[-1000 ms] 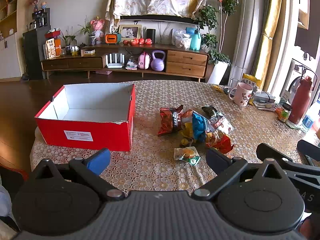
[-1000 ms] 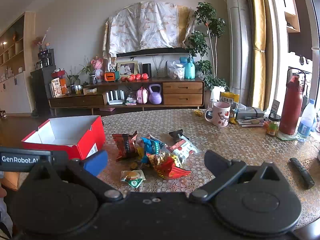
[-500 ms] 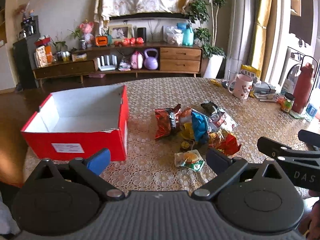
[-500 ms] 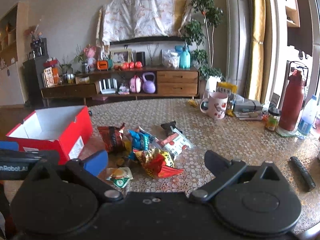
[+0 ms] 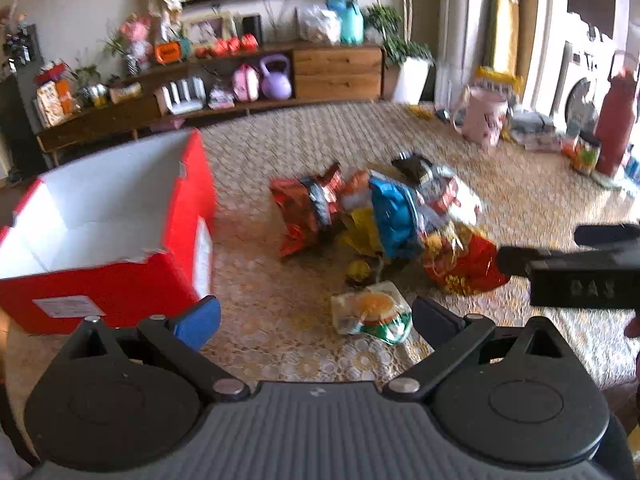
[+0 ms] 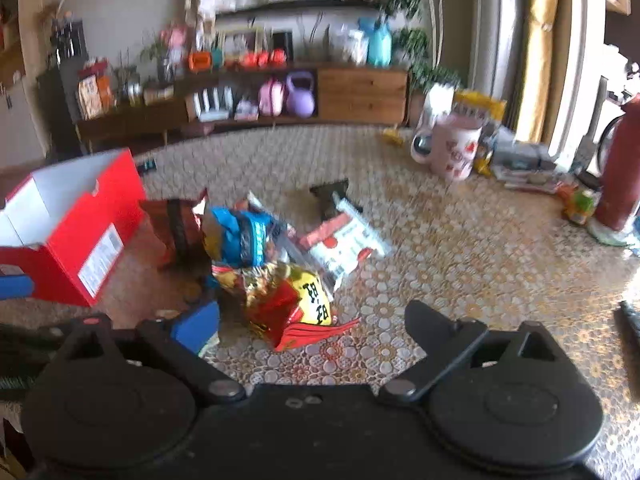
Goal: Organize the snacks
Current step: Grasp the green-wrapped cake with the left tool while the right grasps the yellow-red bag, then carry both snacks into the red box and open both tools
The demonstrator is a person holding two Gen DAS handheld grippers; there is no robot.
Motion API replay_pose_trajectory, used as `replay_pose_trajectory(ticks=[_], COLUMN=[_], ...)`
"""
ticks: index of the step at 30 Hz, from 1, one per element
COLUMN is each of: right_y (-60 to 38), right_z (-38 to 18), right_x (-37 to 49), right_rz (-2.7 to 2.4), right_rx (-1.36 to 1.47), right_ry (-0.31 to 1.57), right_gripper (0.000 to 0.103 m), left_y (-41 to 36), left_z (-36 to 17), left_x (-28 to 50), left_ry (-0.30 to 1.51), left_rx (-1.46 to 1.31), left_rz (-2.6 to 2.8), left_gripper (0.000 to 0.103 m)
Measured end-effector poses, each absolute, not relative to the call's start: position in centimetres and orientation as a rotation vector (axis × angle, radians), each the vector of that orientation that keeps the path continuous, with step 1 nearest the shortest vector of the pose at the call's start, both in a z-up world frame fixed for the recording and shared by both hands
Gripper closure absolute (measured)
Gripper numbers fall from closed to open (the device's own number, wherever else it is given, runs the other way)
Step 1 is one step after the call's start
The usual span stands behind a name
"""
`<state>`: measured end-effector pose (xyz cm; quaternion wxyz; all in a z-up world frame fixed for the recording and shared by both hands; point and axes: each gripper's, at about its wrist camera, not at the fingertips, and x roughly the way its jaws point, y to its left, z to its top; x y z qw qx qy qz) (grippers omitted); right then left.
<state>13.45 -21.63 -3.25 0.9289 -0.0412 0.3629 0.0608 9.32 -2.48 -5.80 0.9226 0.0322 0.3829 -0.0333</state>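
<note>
Over snacks (image 5: pixel 384 220) (nearer): both grippers.

left tongs (image 5: pixel 316 320) spread wide, empty, right tongs (image 6: pixel 312 320) closing, nothing between

A pink mug (image 6: pixel 450 152) stands on the far side of the worktop (image 6: pixel 460 248), which is covered with a floral lace cloth. To its right stands a tall red bottle (image 6: pixel 622 168), with a small jar (image 6: pixel 580 204) just beside it. Behind the worktop, a long wooden sideboard (image 5: pixel 338 68) lines the wall, with a purple kettlebell (image 5: pixel 275 78) on its open shelf, a teal bottle (image 5: pixel 352 22) on top and a potted plant (image 5: pixel 404 52) at its right end.
</note>
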Motion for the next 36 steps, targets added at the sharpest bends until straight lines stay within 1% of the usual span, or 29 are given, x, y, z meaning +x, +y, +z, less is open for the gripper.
replay_pose_trajectory(ticks=[10,13,16,20,21,23,25,26,27,29,31,36], right_y=[-21.7,-21.4,-21.2,-21.1,-21.1,-21.0,-20.9,-20.8,-20.7,-20.6,-20.6,-20.5], right_z=[-5.5,-6.1,-6.6,-7.1,-7.2,-7.3,-7.4,-7.4,-7.4,-7.4,-7.4,-7.2], right_x=[18.1,18.7,19.2,19.6,19.7,19.8,19.9,19.9,19.9,19.9,19.8,19.4], right_rz=[0.178,0.192,0.197,0.195,0.195,0.199,0.203,0.207,0.206,0.204,0.209,0.197], right_rx=[-0.040,-0.036,-0.031,-0.026,-0.025,-0.025,-0.026,-0.024,-0.026,-0.028,-0.022,-0.024], right_ry=[0.872,0.890,0.907,0.924,0.927,0.926,0.927,0.928,0.927,0.926,0.928,0.925], right_gripper=[0.017,0.020,0.025,0.028,0.029,0.032,0.035,0.037,0.037,0.039,0.042,0.044], left_y=[-3.7,-3.9,-4.1,-4.1,-4.1,-4.2,-4.3,-4.2,-4.2,-4.2,-4.4,-4.1], left_z=[-10.1,-11.0,-11.8,-12.4,-12.4,-12.5,-12.6,-12.6,-12.7,-12.7,-12.6,-12.6], left_x=[13.0,13.8,14.5,15.4,15.5,15.8,15.9,15.9,16.0,16.0,15.9,15.8], left_ry=[0.888,0.911,0.935,0.950,0.950,0.957,0.959,0.960,0.964,0.972,0.971,0.976], left_rx=[0.049,0.050,0.045,0.020,0.015,0.013,0.010,0.006,-0.003,-0.022,-0.015,-0.024], left_rz=[-0.127,-0.139,-0.143,-0.144,-0.145,-0.158,-0.168,-0.175,-0.189,-0.210,-0.211,-0.203], left_gripper=[0.001,0.001,0.001,0.002,0.004,0.012,0.015,0.020,0.023,0.033,0.034,0.037])
